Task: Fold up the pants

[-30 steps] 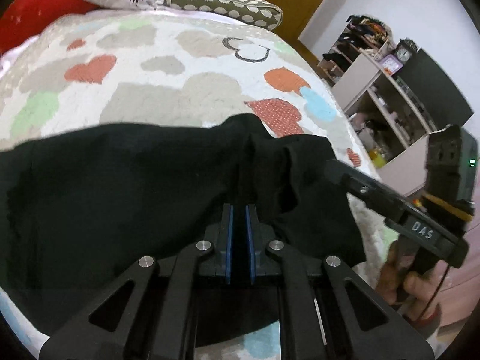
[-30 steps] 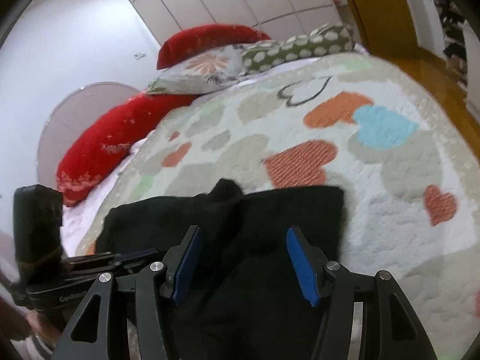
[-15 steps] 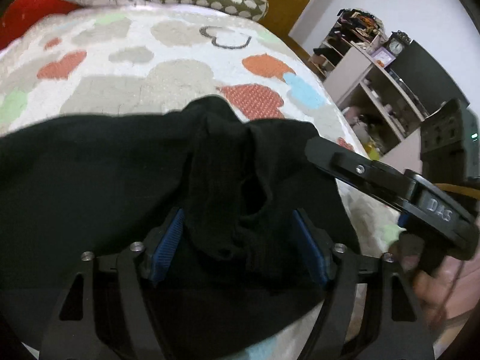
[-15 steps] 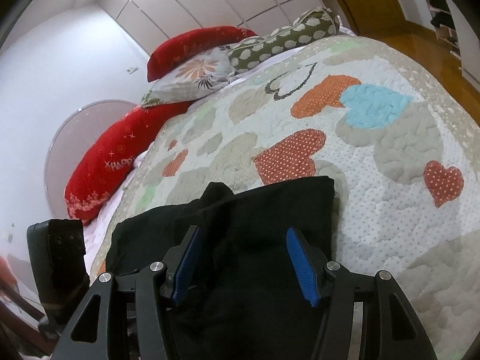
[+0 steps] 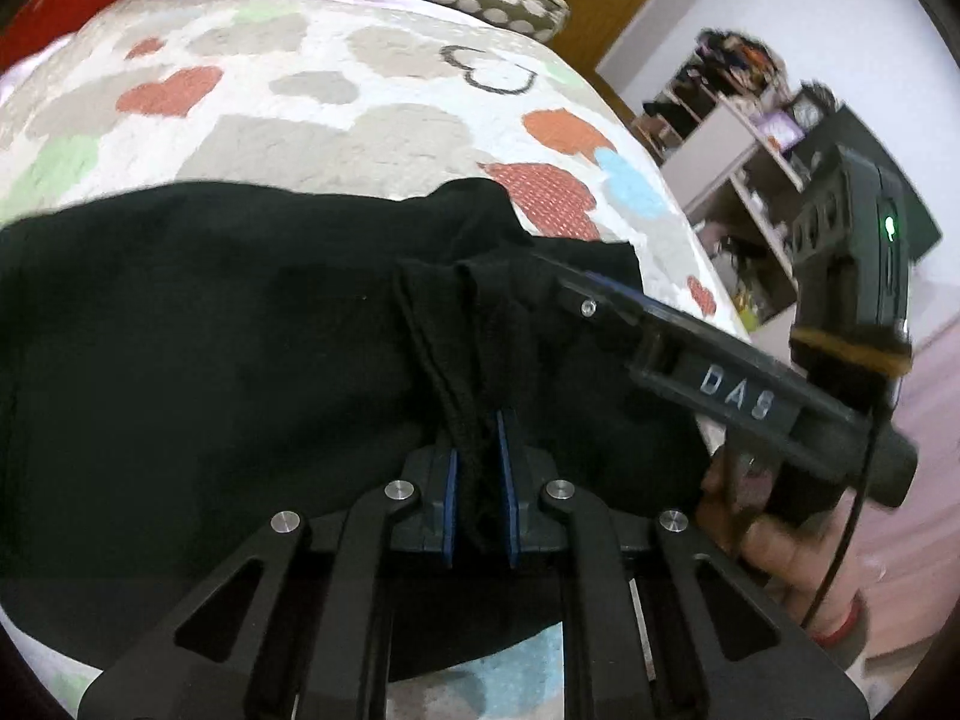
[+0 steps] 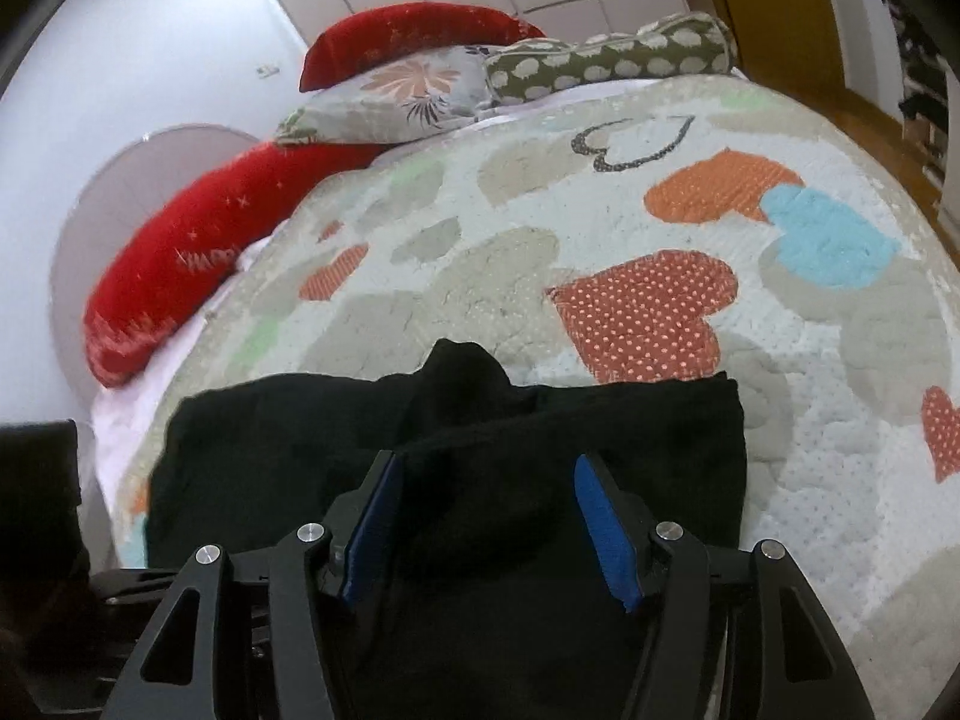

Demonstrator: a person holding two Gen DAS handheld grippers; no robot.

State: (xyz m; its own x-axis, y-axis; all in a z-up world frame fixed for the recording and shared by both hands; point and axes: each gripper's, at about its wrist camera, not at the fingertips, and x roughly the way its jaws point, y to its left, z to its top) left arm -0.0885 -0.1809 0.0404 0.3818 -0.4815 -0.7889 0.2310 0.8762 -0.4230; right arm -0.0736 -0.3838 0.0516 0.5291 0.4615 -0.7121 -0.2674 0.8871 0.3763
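The black pants (image 5: 210, 330) lie spread on the heart-patterned quilt (image 5: 360, 120). My left gripper (image 5: 478, 468) is shut on a bunched ridge of the pants' fabric near their right end. My right gripper (image 6: 489, 516) is open, its blue pads (image 6: 603, 525) spread over the pants (image 6: 540, 432) with cloth lying between them, not pinched. The right gripper also shows in the left wrist view (image 5: 606, 294), lying over the pants just right of the left one.
Red cushions (image 6: 174, 258), a floral pillow (image 6: 396, 96) and a spotted pillow (image 6: 606, 60) lie at the head of the bed. Shelves (image 5: 756, 180) with clutter stand beyond the bed's right edge. Wooden floor (image 6: 864, 114) lies to the right.
My left gripper was shut a second ago, opened half a second ago, and has now closed again on a ridge of pants fabric. My right gripper has stayed open over the pants.
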